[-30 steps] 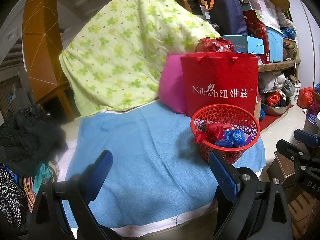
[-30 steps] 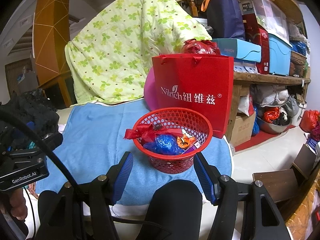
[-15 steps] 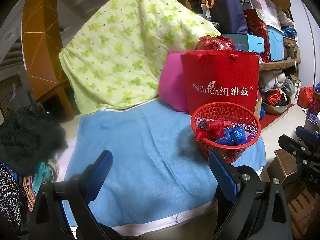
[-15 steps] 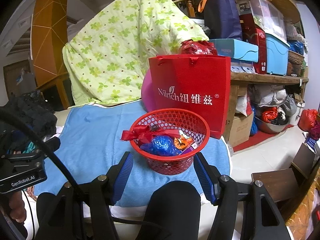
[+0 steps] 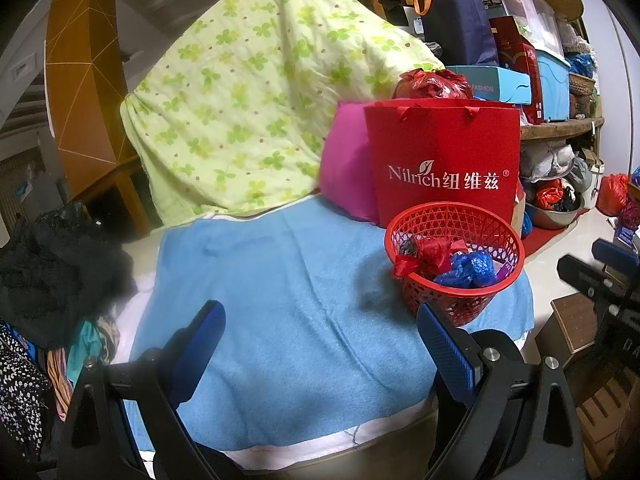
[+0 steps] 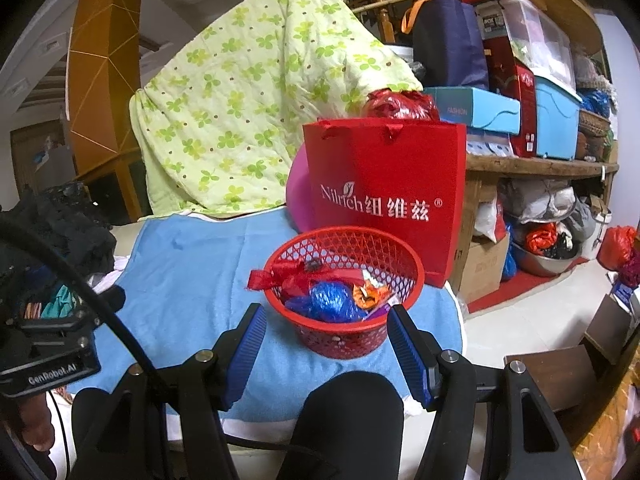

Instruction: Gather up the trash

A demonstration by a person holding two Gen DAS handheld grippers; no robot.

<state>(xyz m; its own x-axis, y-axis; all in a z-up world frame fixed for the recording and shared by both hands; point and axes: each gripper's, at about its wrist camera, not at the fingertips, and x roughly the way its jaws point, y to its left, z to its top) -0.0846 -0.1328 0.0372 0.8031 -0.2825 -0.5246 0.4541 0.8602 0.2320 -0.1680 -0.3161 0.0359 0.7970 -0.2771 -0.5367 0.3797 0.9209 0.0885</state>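
A red plastic mesh basket (image 5: 456, 224) (image 6: 344, 336) stands on a blue towel (image 5: 296, 304) (image 6: 192, 280) near the towel's right end. Inside lie crumpled red wrap (image 5: 434, 254) (image 6: 280, 276), blue wrap (image 5: 470, 266) (image 6: 332, 300) and an orange wrapper (image 6: 370, 290). My left gripper (image 5: 320, 344) is open over the bare towel, left of the basket. My right gripper (image 6: 326, 342) is open too, its blue pads (image 6: 406, 350) flanking the basket's near side without touching it. Nothing is held by either.
Behind the basket stands a red paper bag (image 5: 444, 160) (image 6: 386, 192) against a pink cushion (image 5: 348, 172) and a green clover quilt (image 5: 248, 100). Dark clothes (image 5: 52, 264) are heaped at left. Cluttered wooden shelves (image 6: 536, 164) and a brown stool (image 6: 560, 376) are at right.
The right wrist view has shifted slightly, so the basket sits a little lower and more left. Neither gripper opened or shut, and the left view is almost unchanged.
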